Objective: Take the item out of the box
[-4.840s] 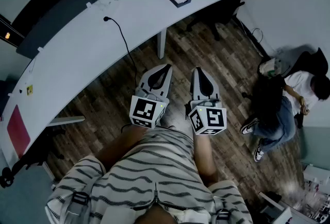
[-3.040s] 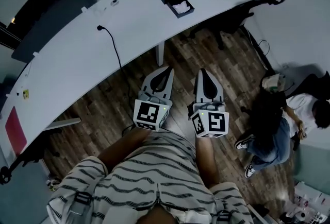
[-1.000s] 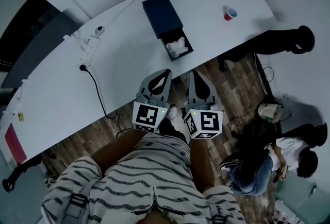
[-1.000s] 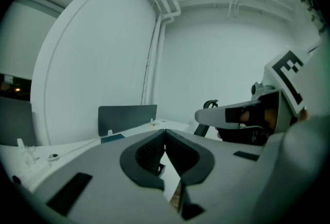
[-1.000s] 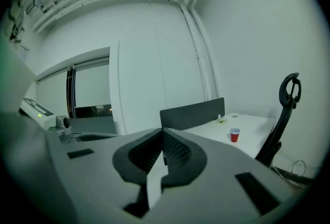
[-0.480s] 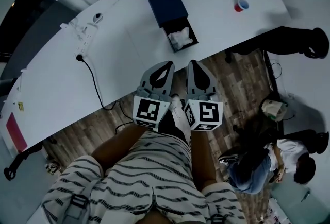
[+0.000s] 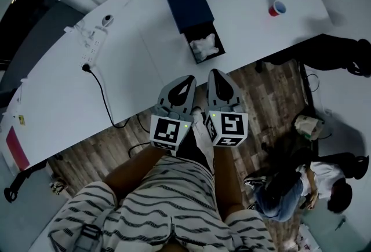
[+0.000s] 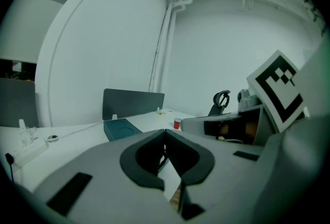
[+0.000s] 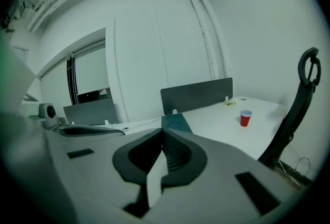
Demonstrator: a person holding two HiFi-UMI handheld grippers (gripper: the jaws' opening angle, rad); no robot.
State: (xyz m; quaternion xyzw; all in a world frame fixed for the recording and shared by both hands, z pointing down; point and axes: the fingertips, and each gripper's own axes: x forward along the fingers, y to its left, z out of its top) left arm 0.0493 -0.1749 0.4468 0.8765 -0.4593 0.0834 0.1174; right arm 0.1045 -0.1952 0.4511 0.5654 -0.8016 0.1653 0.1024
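A dark blue box (image 7: 187, 4) lies on the white table (image 7: 133, 42), and its open drawer holds a white crumpled item (image 7: 204, 46). My left gripper (image 7: 186, 80) and right gripper (image 7: 215, 74) are side by side over the floor at the table's near edge, just short of the drawer. Both are shut with nothing between the jaws. The box (image 8: 121, 127) lies beyond the shut left gripper (image 8: 165, 133) in the left gripper view. Just past the shut right gripper (image 9: 164, 133) in the right gripper view, the box (image 9: 175, 122) shows only its top.
A red cup (image 7: 277, 8) stands on the table to the right of the box. A power strip (image 7: 93, 48) with a black cable lies to the left. A dark office chair (image 7: 342, 57) and a person sitting on the floor (image 7: 301, 187) are at the right.
I have walked up to the table: the box and cup have grown nearer, and both shut grippers now reach the table's edge in front of the open drawer.
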